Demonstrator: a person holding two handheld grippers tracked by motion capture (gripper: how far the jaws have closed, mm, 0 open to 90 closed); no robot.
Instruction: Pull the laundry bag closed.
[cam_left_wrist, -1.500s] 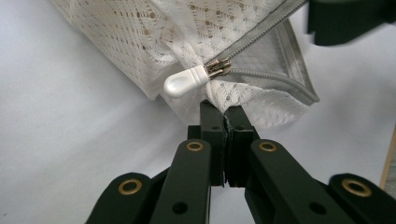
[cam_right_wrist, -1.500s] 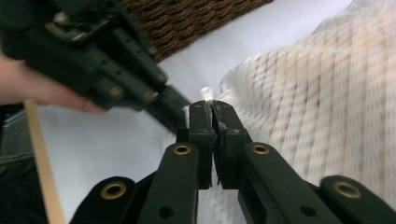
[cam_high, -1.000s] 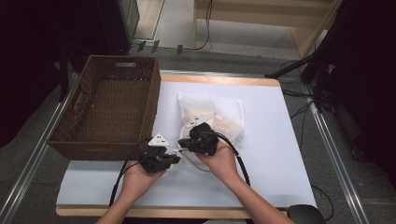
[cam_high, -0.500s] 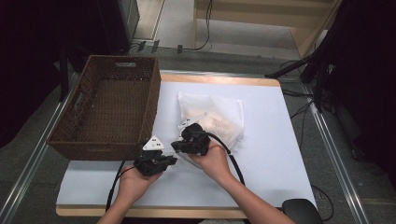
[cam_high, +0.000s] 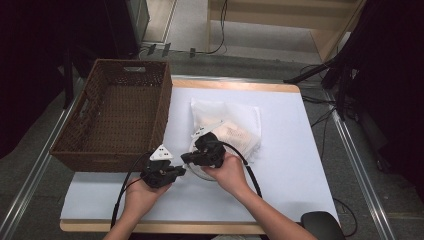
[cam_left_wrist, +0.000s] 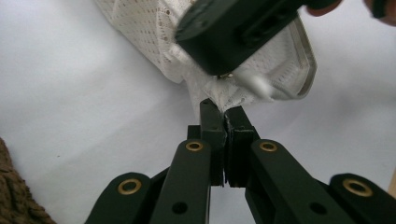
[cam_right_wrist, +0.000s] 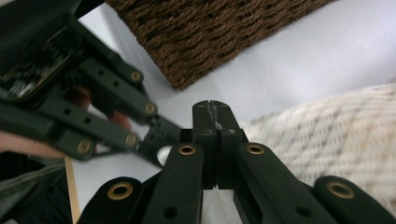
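Note:
A white mesh bag (cam_high: 235, 125) lies on the white table top (cam_high: 290, 165) right of a brown wicker basket (cam_high: 165, 100). My left gripper (cam_high: 182, 170) sits at the bag's near left corner, and in the left gripper view its jaws (cam_left_wrist: 225, 109) are shut on the edge of the mesh bag (cam_left_wrist: 144, 32). My right gripper (cam_high: 186, 159) is just behind it, almost touching it. In the right gripper view that gripper (cam_right_wrist: 212, 105) is shut, with nothing visible between its pads. The cream fabric (cam_right_wrist: 336, 135) lies to its right and the basket (cam_right_wrist: 210, 37) ahead.
The basket is empty and reaches the table's left edge. A dark rounded object (cam_high: 322, 225) sits at the front right corner. Cables trail from both grippers toward the front edge. Metal rails run along both sides of the table.
Both hands have drifted slightly to the left. The jaws of both grippers stay closed as before.

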